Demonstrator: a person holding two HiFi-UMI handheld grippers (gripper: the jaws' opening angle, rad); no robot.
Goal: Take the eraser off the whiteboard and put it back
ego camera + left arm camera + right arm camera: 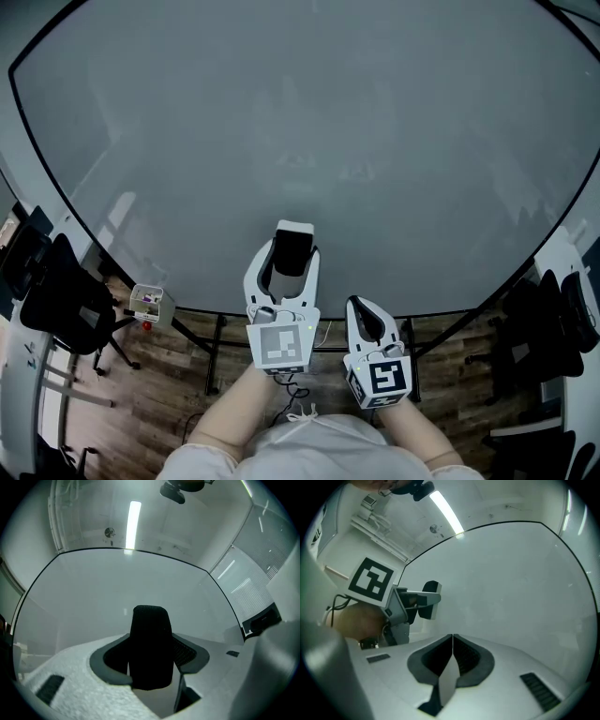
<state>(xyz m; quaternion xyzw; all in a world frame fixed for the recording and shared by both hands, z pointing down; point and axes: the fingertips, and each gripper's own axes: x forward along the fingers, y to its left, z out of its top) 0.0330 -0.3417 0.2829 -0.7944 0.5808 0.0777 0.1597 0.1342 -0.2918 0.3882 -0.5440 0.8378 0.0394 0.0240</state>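
Just before the lower part of the whiteboard [309, 141], the left gripper [292, 261] tilts slightly upward on an outstretched forearm, jaws clamped on the black eraser [150, 644]. Beside it and nearer the person, the right gripper [453, 644] points level, jaws pressed together, empty.
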